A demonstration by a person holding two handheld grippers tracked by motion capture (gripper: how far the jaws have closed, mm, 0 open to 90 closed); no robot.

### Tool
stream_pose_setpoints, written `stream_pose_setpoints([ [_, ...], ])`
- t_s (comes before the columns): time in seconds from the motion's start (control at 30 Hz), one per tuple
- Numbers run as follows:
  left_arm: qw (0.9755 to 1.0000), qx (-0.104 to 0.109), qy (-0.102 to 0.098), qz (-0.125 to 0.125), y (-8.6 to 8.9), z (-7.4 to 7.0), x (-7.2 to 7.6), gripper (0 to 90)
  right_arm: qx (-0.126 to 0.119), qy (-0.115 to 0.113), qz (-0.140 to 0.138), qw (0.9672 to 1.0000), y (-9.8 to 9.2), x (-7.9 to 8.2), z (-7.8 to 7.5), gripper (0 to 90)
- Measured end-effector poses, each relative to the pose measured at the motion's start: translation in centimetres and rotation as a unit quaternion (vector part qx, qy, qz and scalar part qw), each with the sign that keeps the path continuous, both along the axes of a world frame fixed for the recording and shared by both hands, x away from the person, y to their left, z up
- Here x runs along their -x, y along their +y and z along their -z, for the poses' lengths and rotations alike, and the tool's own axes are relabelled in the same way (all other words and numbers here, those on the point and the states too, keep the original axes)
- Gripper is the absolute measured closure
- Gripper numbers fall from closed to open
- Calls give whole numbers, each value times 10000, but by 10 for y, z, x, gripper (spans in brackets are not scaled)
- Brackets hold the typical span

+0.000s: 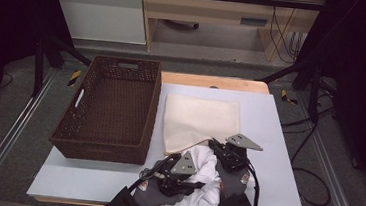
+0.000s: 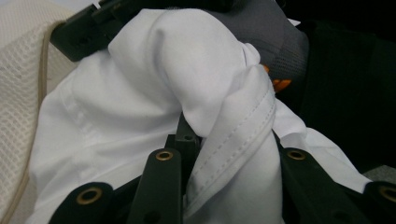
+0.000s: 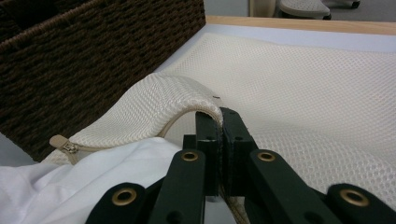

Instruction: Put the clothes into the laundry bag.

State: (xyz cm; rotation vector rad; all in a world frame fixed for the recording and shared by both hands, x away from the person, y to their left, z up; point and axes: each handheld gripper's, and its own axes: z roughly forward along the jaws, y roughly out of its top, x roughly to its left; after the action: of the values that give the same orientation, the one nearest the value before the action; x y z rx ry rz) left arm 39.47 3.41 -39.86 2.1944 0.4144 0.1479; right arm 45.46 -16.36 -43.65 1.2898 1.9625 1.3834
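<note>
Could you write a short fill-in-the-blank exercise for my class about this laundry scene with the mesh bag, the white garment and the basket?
1. The right gripper is shut on the lifted edge of the cream ____ bag.
2. The white garment is bunched between the jaws of the ____ gripper.
3. The brown wicker ____ stands to the left of the bag.
4. The bag's ____ pull hangs at its opening.

Missing words: mesh; left; basket; zipper

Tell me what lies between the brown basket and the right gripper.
High view: between the basket and the right gripper lies the cream mesh bag, its edge pinched in that gripper.
</note>
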Motion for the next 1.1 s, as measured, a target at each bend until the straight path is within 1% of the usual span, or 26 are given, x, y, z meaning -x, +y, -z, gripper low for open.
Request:
stream_pose_setpoints([
  [0.07, 10000, -60, -52, 6, -4, 2, -4, 696, -18, -15, 31, 10000, -1, 0, 0, 878],
  [0.1, 10000, -58, -52, -37, -6, 5, -6, 694, -14, -31, 40, 10000, -2, 1, 0, 878],
  [0.17, 9998, -188, -63, -99, -9, 12, -13, 685, -49, -62, 45, 10000, -4, 1, -1, 878],
  [0.2, 9994, -323, -56, -94, -11, 15, -16, 679, -89, -78, 23, 9999, -4, 2, -3, 878],
  [0.23, 9993, -342, -27, -126, -13, 19, -19, 668, -87, -114, 1, 9999, -3, 4, -5, 878],
  [0.27, 9994, -309, -6, -162, -14, 22, -21, 655, -75, -155, -16, 9999, -2, 5, -7, 878],
  [0.33, 9994, -322, 18, -146, -17, 24, -22, 631, -70, -233, -36, 9997, -1, 8, -12, 878],
  [0.37, 9993, -358, -18, -136, -18, 24, -22, 617, -51, -252, -34, 9997, -1, 9, -13, 878],
  [0.4, 9992, -368, -102, -144, -18, 23, -20, 600, -33, -251, -28, 9997, 0, 9, -13, 878],
  [0.43, 9992, -368, -102, -144, -18, 23, -20, 549, -33, -251, -28, 9997, 0, 9, -13, 878],
  [0.47, 9993, -294, -150, -157, -16, 21, -18, 507, -4, -201, -16, 9998, -1, 7, -10, 878],
  [0.5, 9996, -159, -134, -210, -14, 20, -17, 463, -4, -170, -1, 9999, -1, 7, -8, 877],
  [0.53, 9996, -159, -134, -210, -14, 20, -17, 400, -4, -170, -1, 9999, -1, 7, -8, 877],
  [0.57, 9997, -21, -139, -224, -5, 14, -16, 359, 35, -141, 1, 9999, -1, 6, -6, 877],
  [0.6, 9995, 83, -122, -262, -1, 11, -15, 340, 35, -136, 2, 9999, -1, 6, -6, 877],
  [0.63, 9994, 146, -127, -298, 4, 8, -15, 310, 17, -132, 1, 9999, 0, 6, -6, 878],
  [0.7, 9989, 171, -184, -392, 13, 2, -13, 276, 77, -151, -6, 9999, 1, 6, -6, 877],
  [0.73, 9989, 171, -184, -392, 13, 2, -13, 262, 77, -151, -6, 9999, 1, 6, -6, 877],
  [0.77, 9983, 126, -257, -499, 20, -1, -13, 262, 90, -154, -1, 9998, 1, 6, -5, 877],
  [0.8, 9979, 97, -291, -572, 24, 0, -13, 237, 122, -145, -10, 9998, 3, 6, -5, 877],
  [0.83, 9970, 19, -240, -733, 29, 4, -15, 193, 137, -149, -19, 9998, 4, 7, -5, 877],
  [0.9, 9964, -27, -1, -843, 31, 13, -19, 153, 165, -150, -34, 9997, 6, 7, -5, 877],
  [0.93, 9964, -27, -1, -843, 31, 13, -19, 132, 196, -148, -32, 9997, 6, 7, -5, 877],
  [0.97, 9960, -98, 118, -877, 30, 25, -22, 107, 205, -137, -34, 9997, 6, 7, -4, 877],
  [1.07, 9958, -16, 337, -854, 27, 38, -27, 100, 194, -123, -27, 9997, 6, 7, -4, 877],
  [1.1, 9958, -30, 441, -805, 26, 40, -28, 113, 196, -122, -30, 9997, 6, 7, -4, 877],
])
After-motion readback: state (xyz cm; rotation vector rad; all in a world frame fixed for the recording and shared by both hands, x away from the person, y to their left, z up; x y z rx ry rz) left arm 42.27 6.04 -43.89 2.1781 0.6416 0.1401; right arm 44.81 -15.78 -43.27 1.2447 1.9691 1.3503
